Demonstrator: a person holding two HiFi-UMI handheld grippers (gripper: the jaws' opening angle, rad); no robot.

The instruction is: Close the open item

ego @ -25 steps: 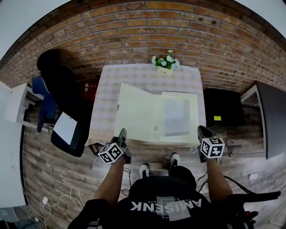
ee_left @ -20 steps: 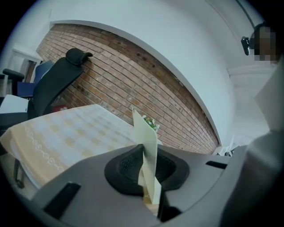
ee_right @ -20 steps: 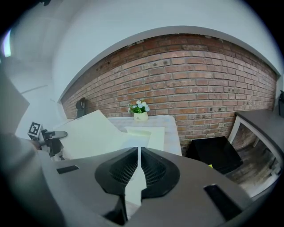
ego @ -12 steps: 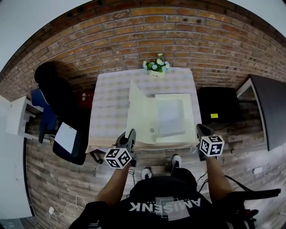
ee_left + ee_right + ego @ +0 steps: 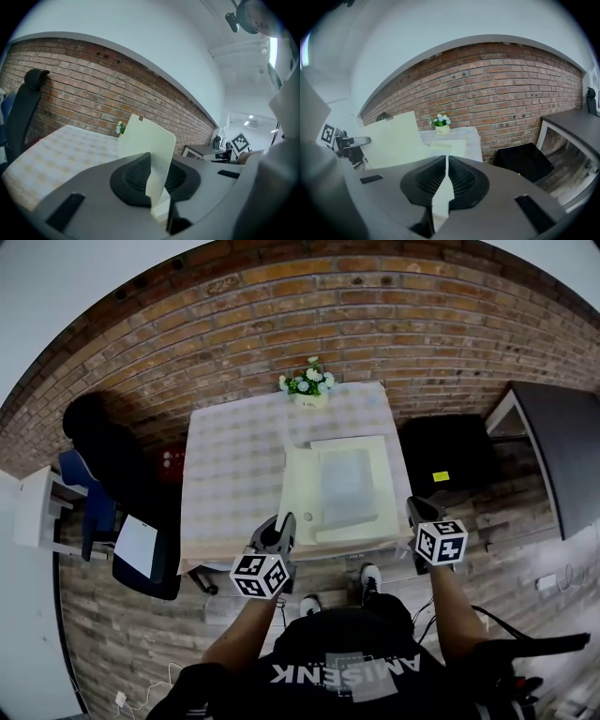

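Note:
A pale yellow folder [image 5: 349,486] lies at the near edge of the checked table [image 5: 225,474]. Its front cover [image 5: 292,486] stands nearly upright, seen edge-on from the head view. My left gripper [image 5: 281,526] is shut on that cover's near edge. In the left gripper view the cover [image 5: 146,140] rises from between the jaws of the left gripper [image 5: 157,190]. My right gripper [image 5: 415,512] sits at the folder's near right corner. Its jaws are closed on the folder's thin right edge [image 5: 440,194]. In the right gripper view the raised cover [image 5: 391,138] shows at the left.
A small pot of white flowers [image 5: 307,385] stands at the table's far edge against the brick wall. A black office chair [image 5: 103,446] is left of the table. A black box [image 5: 441,460] and a dark desk [image 5: 553,437] are on the right.
The cover lay open flat on the left a second ago. My left gripper has swung it up and rightward until it stands on edge. The right gripper has kept its place at the folder's corner.

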